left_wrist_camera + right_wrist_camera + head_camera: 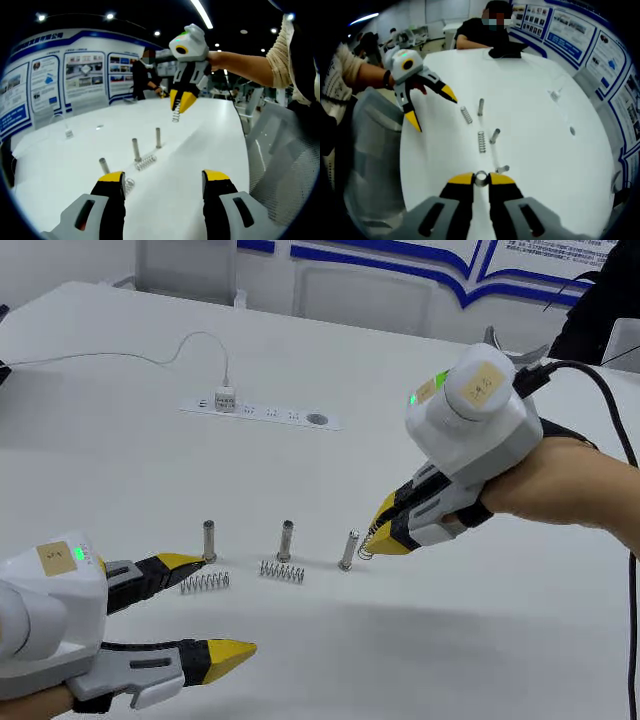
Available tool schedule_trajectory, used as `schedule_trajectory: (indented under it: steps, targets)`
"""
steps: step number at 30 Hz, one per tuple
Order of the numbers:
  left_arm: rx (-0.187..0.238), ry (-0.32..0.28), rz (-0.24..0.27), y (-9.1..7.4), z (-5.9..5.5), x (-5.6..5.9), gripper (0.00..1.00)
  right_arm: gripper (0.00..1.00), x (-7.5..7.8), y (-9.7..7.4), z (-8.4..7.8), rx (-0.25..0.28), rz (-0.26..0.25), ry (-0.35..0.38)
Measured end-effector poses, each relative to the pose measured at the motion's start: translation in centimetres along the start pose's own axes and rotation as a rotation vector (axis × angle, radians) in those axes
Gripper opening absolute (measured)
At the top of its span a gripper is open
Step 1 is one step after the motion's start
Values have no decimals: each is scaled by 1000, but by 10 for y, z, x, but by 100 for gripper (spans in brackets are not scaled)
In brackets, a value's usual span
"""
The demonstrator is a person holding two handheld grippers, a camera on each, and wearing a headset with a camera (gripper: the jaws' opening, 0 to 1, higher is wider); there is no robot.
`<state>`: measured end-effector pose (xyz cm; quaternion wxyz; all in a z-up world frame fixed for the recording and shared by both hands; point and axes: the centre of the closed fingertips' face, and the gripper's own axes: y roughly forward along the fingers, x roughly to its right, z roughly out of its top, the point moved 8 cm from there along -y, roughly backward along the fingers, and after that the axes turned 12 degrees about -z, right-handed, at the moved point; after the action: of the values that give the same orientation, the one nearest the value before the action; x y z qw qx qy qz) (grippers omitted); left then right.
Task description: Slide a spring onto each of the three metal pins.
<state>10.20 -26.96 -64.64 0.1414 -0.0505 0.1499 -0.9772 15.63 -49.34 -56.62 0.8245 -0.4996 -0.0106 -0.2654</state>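
One spring point(366, 546) just beside the rightmost pin point(348, 550).
The right gripper point(385, 531) pinches it; the left gripper point(230, 603) stands with jaws spread near a loose spring point(205, 582).

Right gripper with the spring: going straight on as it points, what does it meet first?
Probably the nearest metal pin, just ahead of the right gripper and its spring. Depth is unclear, so it might pass just beside.

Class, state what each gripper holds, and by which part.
The right gripper pinches a spring by one end; the left gripper holds nothing.
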Motion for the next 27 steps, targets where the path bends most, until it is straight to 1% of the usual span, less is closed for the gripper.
schedule_trajectory:
  steps: [7,12,17,27]
  targets:
    - [-2,-10,7,0,-1,0,65,12,16,5,-2,-19,-20,9]
    - [-5,-7,7,0,-1,0,66,12,23,7,-1,-24,-26,17]
    - [-7,-8,9,0,-2,0,66,12,29,12,1,-31,-27,20]
    - [-9,-19,11,-1,-5,2,67,12,34,28,4,-50,-3,14]
